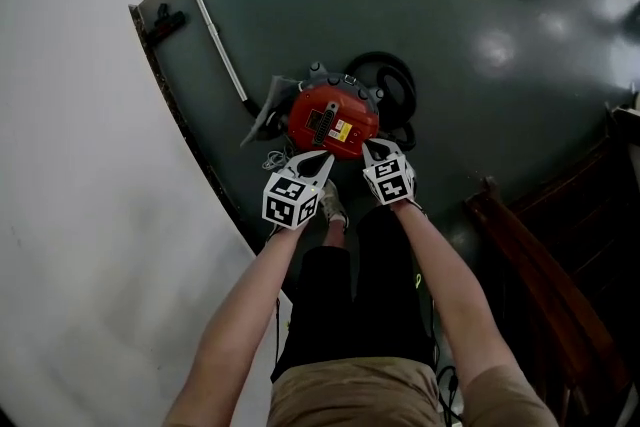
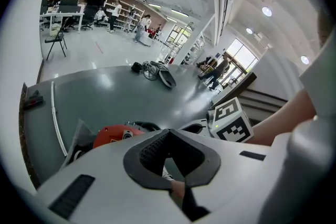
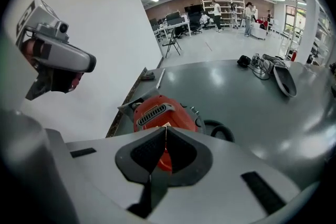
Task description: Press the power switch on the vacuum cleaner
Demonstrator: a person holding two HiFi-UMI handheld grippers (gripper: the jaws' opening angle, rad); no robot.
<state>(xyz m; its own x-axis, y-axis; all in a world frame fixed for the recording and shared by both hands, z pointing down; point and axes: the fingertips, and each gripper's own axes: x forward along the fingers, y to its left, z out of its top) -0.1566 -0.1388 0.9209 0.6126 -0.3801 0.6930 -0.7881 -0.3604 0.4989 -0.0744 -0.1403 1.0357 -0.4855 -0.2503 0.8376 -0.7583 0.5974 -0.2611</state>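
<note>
The left gripper (image 1: 312, 161) and right gripper (image 1: 374, 151) are held side by side, each claw pinched to a closed point with nothing in it. Their tips sit at the near edge of the round red plastic vacuum cleaner (image 1: 332, 120); I cannot tell whether they touch it. The vacuum cleaner stands on the dark grey glossy floor (image 1: 470, 105), close to the floor's edge. Its domed shell carries a black ribbed panel with a yellow label and a grey slotted grille. A black coiled hose (image 1: 390, 73) curls behind it, and a long white tube (image 1: 215, 35) lies farther off.
</note>
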